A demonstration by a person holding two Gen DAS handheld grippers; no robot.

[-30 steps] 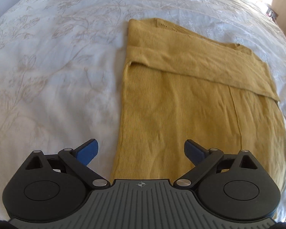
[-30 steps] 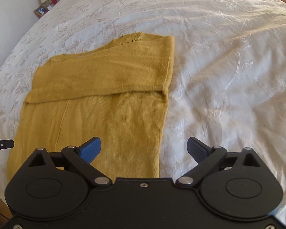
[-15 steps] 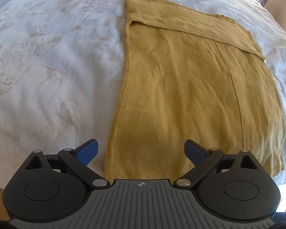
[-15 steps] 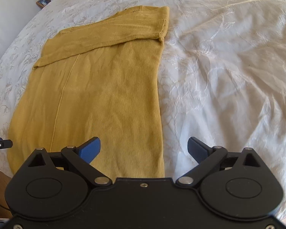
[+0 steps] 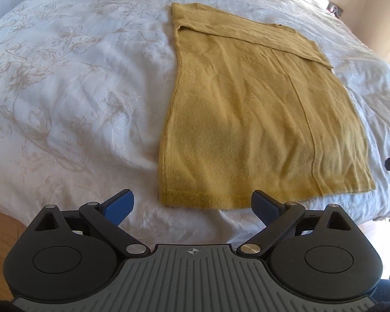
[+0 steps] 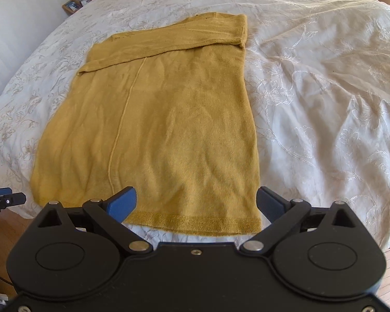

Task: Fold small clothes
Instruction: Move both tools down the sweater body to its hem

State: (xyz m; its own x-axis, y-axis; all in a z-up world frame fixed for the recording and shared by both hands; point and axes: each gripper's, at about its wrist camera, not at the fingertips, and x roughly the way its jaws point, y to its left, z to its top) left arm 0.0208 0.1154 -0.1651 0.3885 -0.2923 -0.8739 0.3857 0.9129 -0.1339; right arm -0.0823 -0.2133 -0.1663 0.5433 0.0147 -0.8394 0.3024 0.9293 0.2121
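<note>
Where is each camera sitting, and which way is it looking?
Left wrist: sits on the left gripper, low by the bed's near edge, looking along the yellow top; its open fingers show.
Right wrist: sits on the right gripper, facing the same way; its open fingers show.
Shared: the top, the white bedspread, and each other's gripper at the frame edge.

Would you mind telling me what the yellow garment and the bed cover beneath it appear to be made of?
Yellow garment: probably fine knit, matte; faint vertical ribbing and a ribbed hem band show. Bed cover: white woven fabric, slightly glossy, with embroidered floral outlines; fibre unclear.
</note>
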